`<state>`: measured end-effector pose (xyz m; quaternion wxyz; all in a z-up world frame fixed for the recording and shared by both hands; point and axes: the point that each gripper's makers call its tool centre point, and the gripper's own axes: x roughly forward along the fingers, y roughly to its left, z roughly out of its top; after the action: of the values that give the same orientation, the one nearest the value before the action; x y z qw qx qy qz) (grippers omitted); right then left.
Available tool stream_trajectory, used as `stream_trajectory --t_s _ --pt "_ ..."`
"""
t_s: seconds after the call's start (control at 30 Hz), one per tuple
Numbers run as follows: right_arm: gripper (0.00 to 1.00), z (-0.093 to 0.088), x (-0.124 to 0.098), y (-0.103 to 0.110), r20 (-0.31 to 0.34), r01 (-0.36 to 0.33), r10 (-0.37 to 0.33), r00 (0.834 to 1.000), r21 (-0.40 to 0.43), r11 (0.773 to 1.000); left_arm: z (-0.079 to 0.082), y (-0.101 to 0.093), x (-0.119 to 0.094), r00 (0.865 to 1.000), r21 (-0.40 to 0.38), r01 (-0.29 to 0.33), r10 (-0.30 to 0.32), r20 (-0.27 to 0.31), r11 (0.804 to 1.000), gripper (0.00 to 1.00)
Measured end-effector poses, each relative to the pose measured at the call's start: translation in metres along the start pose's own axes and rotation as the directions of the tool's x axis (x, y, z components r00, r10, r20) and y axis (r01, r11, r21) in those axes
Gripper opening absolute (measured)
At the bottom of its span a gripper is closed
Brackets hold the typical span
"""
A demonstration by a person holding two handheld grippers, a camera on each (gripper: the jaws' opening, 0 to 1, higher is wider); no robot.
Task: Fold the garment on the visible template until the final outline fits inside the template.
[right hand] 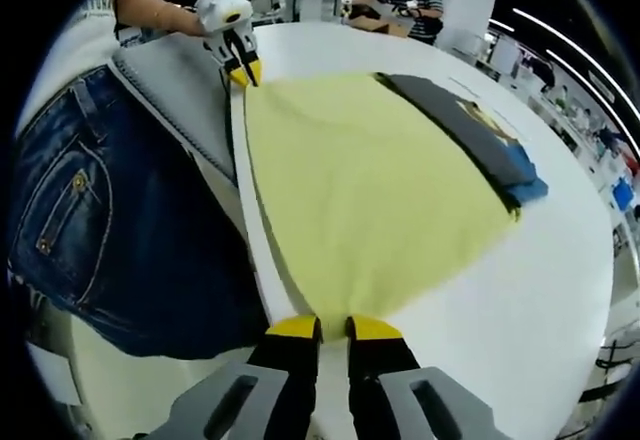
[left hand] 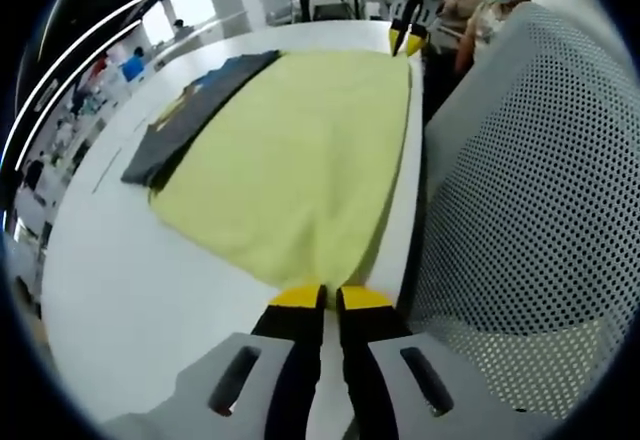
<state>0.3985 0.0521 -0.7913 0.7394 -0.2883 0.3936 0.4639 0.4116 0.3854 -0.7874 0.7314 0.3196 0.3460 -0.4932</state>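
A pale yellow garment (left hand: 300, 150) (right hand: 370, 180) lies spread flat on the white table (left hand: 120, 290) (right hand: 550, 290), along its near edge. My left gripper (left hand: 330, 297) is shut on one near corner of it, and the cloth tapers into the yellow tips. My right gripper (right hand: 333, 327) is shut on the other near corner. Each gripper also appears in the other view, at the far corner: the right gripper (left hand: 404, 42), the left gripper (right hand: 243, 68). A dark grey folded cloth (left hand: 190, 110) (right hand: 465, 130) with a blue patch lies along the garment's far side.
A grey perforated chair back (left hand: 520, 210) stands against the table's near edge. The person's jeans (right hand: 90, 220) press against that edge. Another person (right hand: 410, 0) is at the table's far end. Bare table stretches beyond the dark cloth.
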Motion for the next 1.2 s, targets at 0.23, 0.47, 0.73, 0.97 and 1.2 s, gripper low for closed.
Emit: stream_trajectory --t_s 0.23,0.47,0.73,0.97,1.2 --pt "0.00 0.001 0.001 -0.002 0.003 0.000 0.000 1.000 0.005 1.000 0.001 0.003 0.000 1.000 -0.029 -0.007 0.007 0.006 1.000 0.00" --pt "0.00 0.004 -0.003 -0.002 0.014 -0.002 0.002 1.000 0.040 0.999 0.005 0.007 -0.007 0.999 -0.091 -0.006 0.009 0.032 0.996 0.00" --pt "0.00 0.011 -0.015 -0.004 0.041 0.012 -0.014 0.999 0.065 0.998 0.013 0.004 -0.021 0.998 -0.109 0.000 0.006 0.056 0.994 0.00" --pt "0.00 0.017 -0.027 -0.003 0.053 0.015 -0.019 0.998 0.070 0.997 0.021 0.002 -0.033 0.997 -0.125 0.009 0.000 0.074 0.992 0.00" --pt "0.00 0.019 -0.034 0.005 0.054 -0.018 0.014 0.998 0.074 0.997 0.019 -0.008 -0.036 0.998 -0.131 0.041 -0.035 0.047 0.991 0.00"
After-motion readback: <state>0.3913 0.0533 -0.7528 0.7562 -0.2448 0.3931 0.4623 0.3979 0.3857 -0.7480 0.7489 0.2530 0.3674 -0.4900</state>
